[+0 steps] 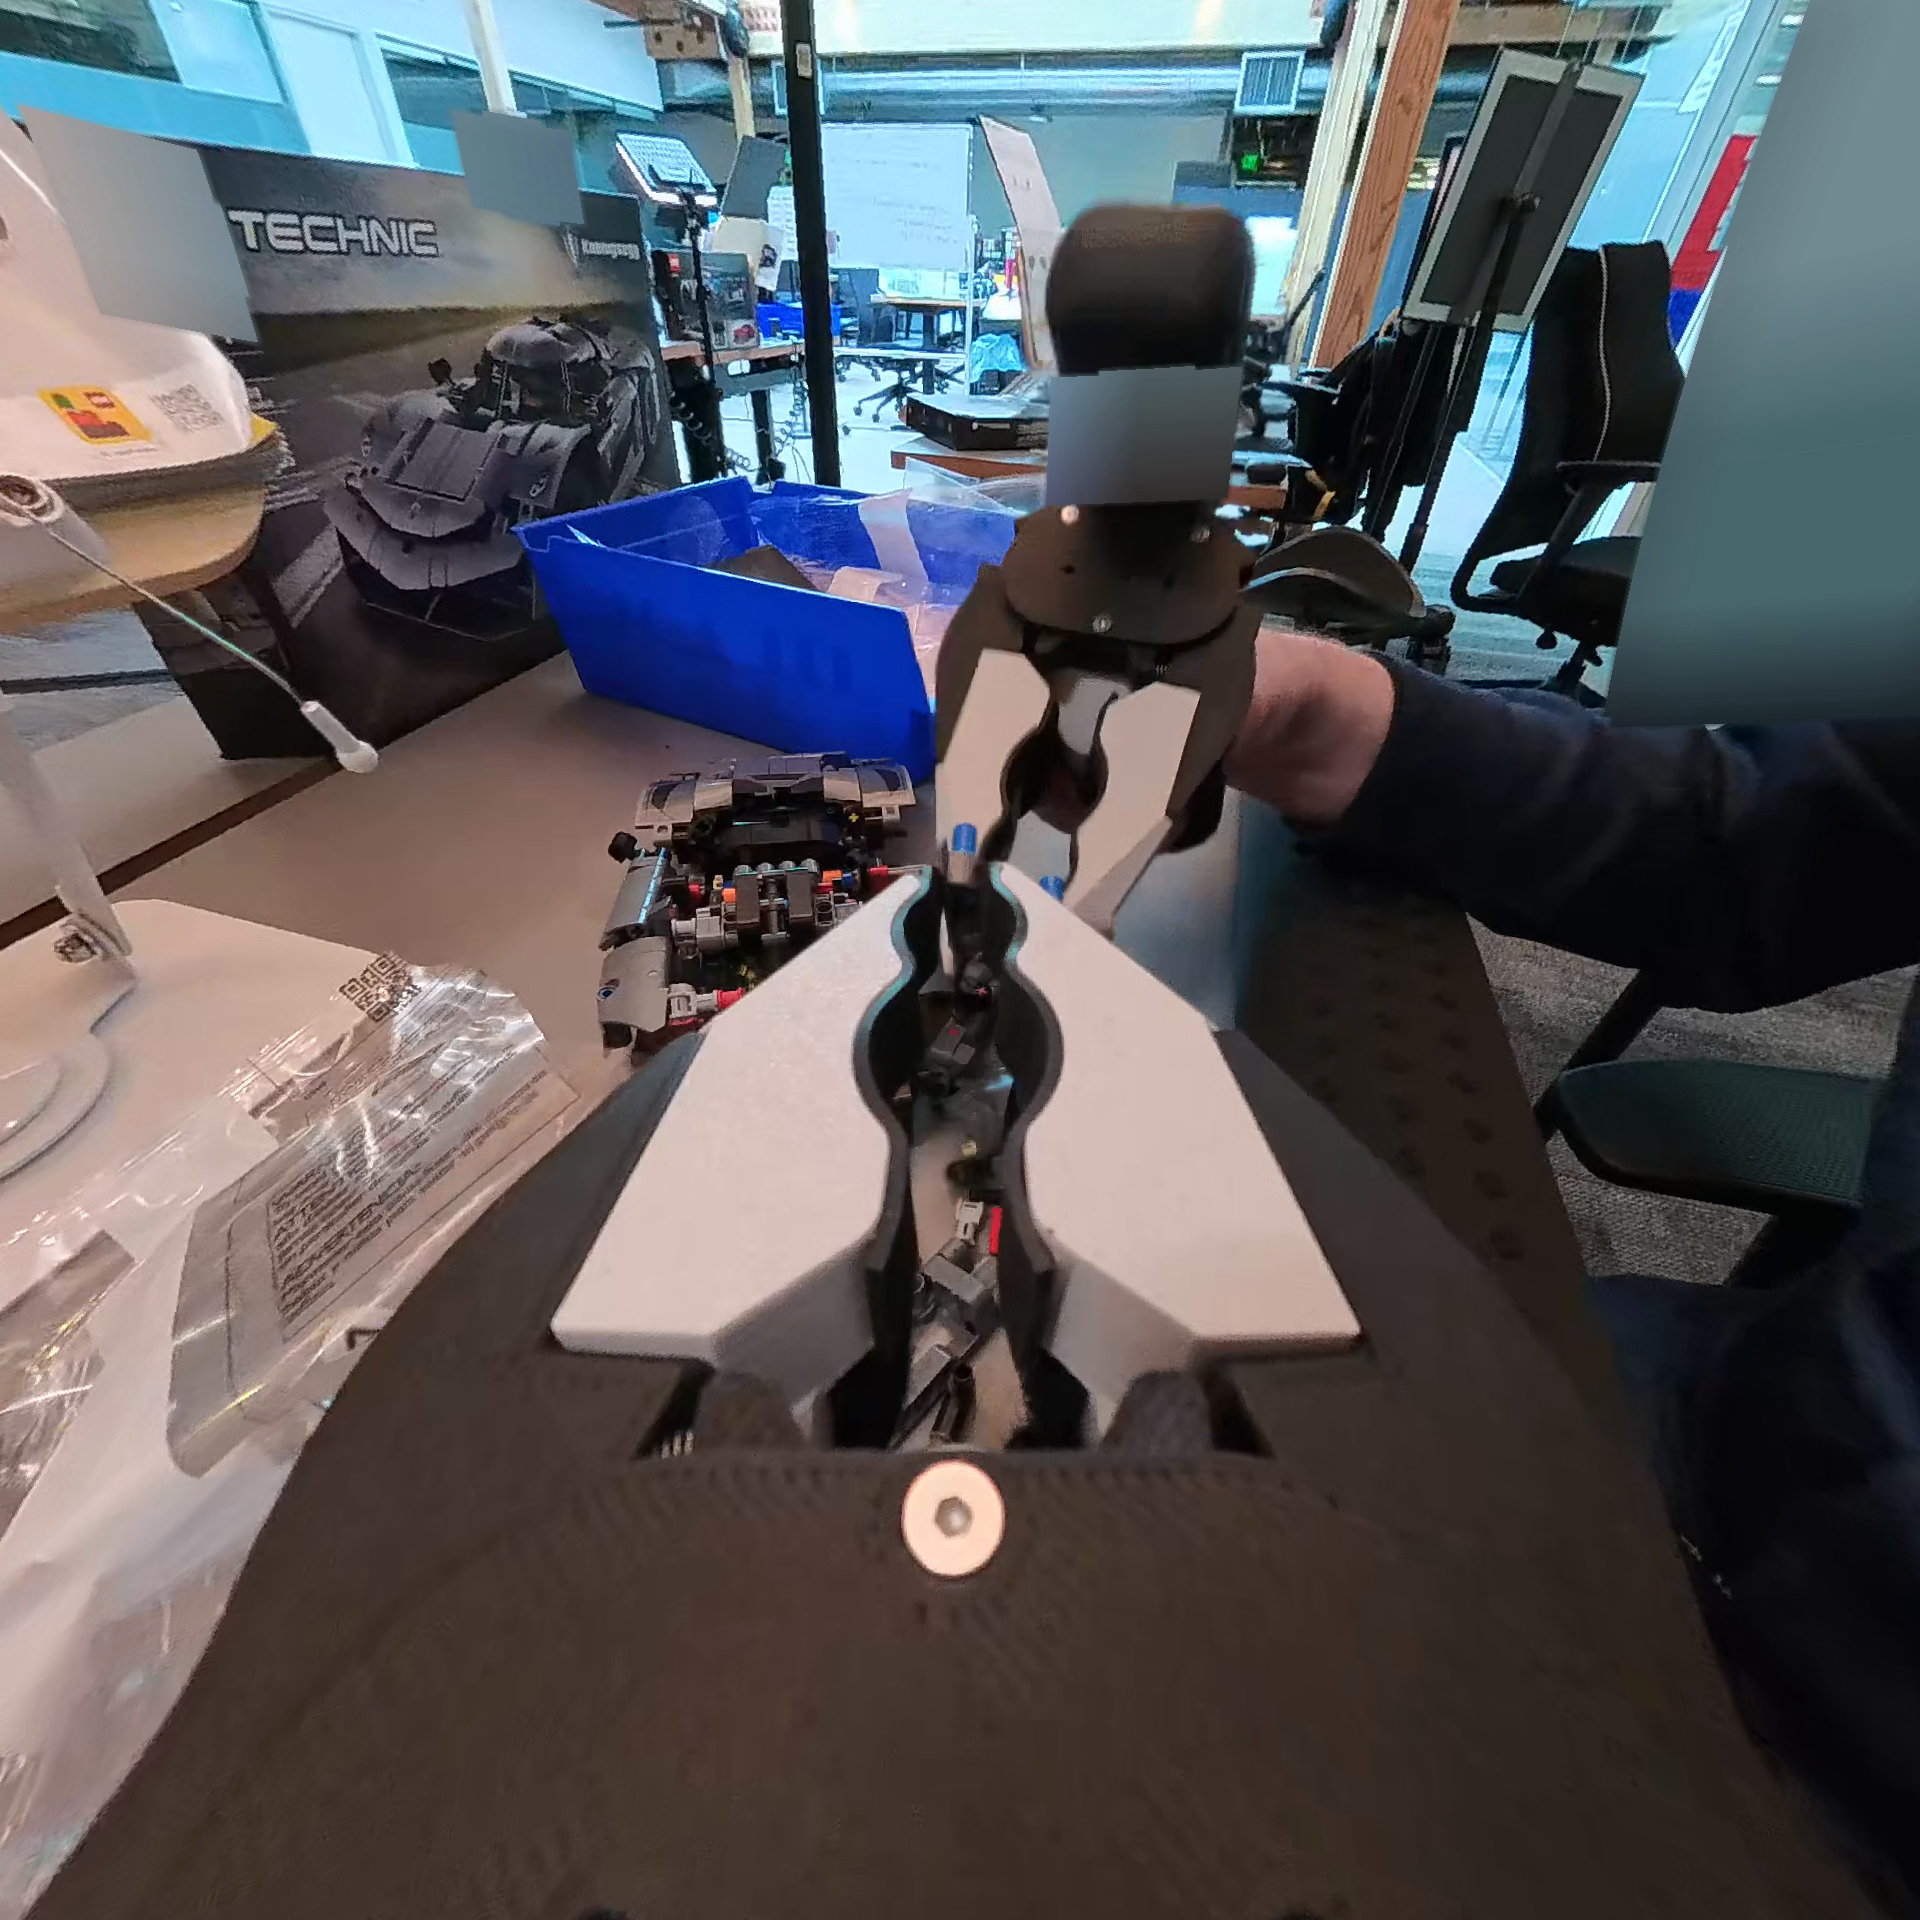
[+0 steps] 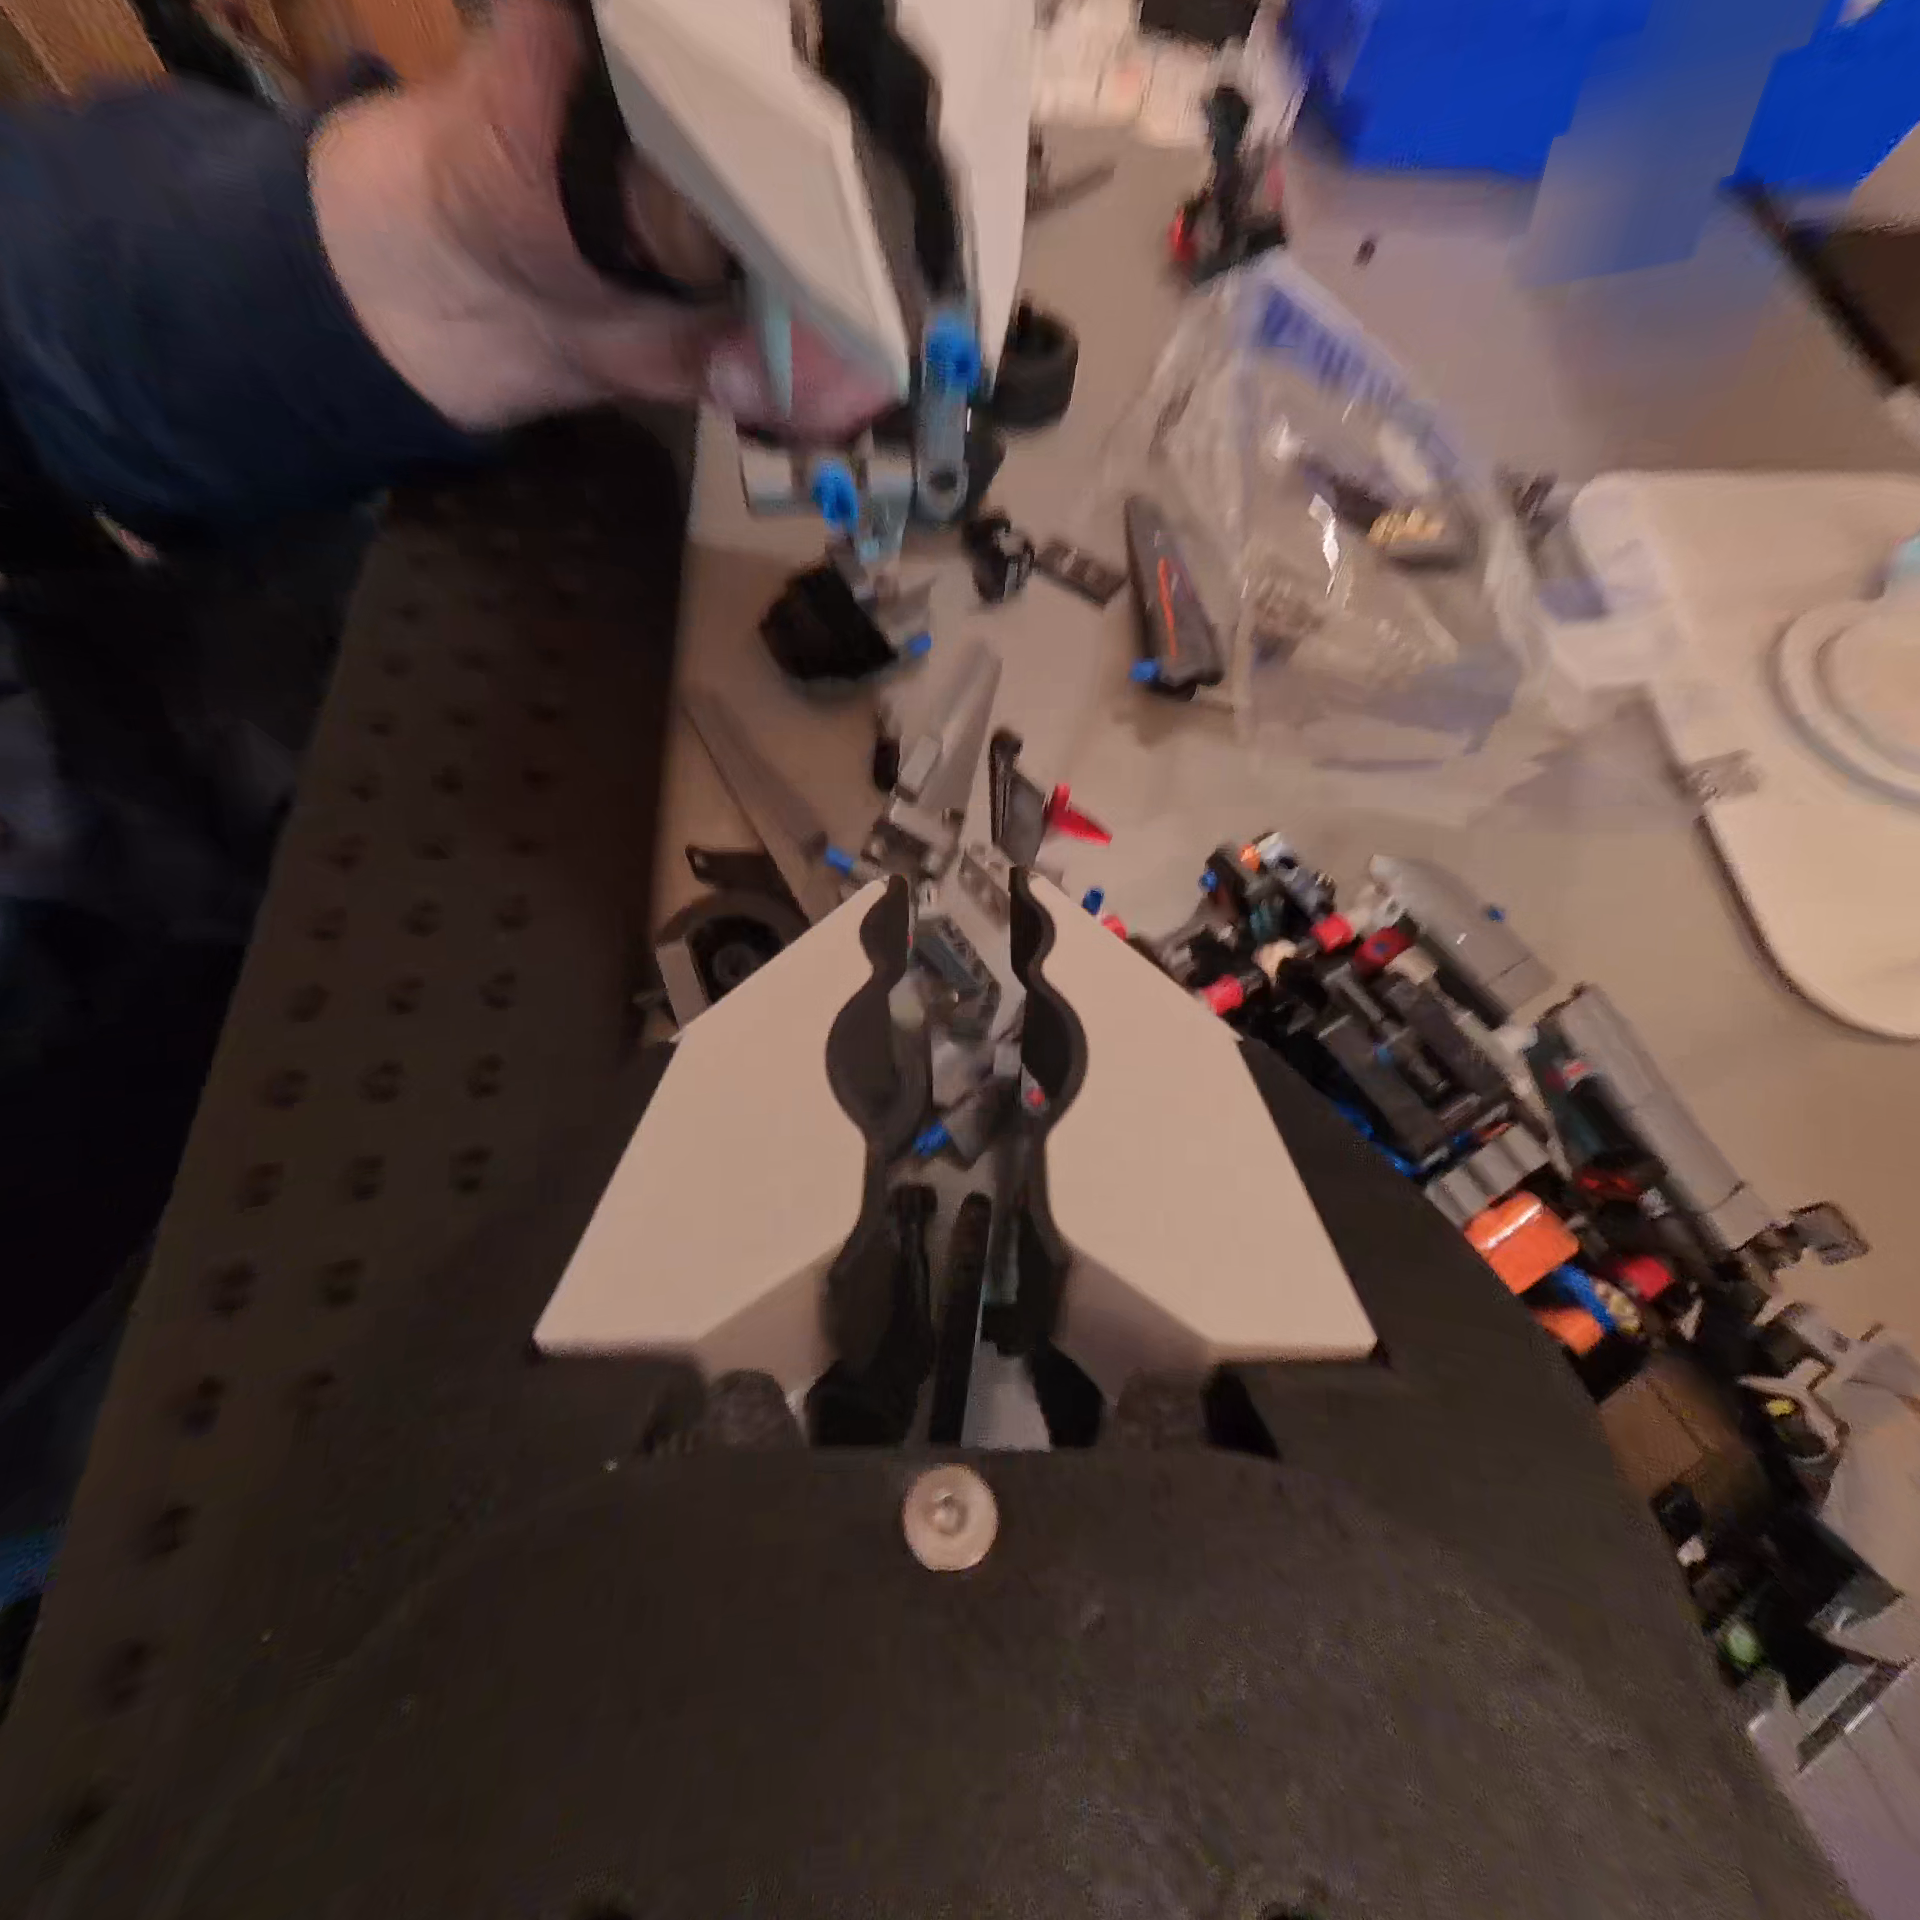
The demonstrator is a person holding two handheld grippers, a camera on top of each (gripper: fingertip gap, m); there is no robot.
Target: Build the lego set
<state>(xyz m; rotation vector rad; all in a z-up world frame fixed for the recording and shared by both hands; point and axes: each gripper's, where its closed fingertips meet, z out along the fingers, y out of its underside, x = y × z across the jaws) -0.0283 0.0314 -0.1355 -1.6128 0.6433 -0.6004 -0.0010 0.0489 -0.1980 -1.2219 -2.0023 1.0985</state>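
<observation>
Resting on the grey tabletop (image 1: 436,862), the partly built dark grey brick car model (image 1: 743,894) lies near the middle, its open middle showing red, orange and blue pins; in the right wrist view the same model (image 2: 1475,1132) runs along the right side.

Left gripper (image 1: 961,883): white-faced jaws nearly closed at the tips, leaving a narrow slot. In the right wrist view this gripper (image 2: 940,343) grips a slim grey beam piece with blue pins (image 2: 940,436), held above the tabletop.

Right gripper (image 2: 956,894): jaws close together at the tips; grey and black pieces show through the slot, but the blur makes it impossible to tell whether anything is gripped. In the left wrist view it (image 1: 1023,842) points down toward the left gripper's tips, a person's hand (image 1: 1309,727) in a dark blue sleeve behind it.

Loose grey, black and red pieces (image 2: 1039,810): scattered on the tabletop ahead of the right gripper.

Black perforated board (image 2: 395,935): along the tabletop's edge.

Clear plastic bags (image 1: 312,1143): left of the model.

Blue plastic bin (image 1: 727,623): behind the model, beside the dark printed set box (image 1: 436,416).
</observation>
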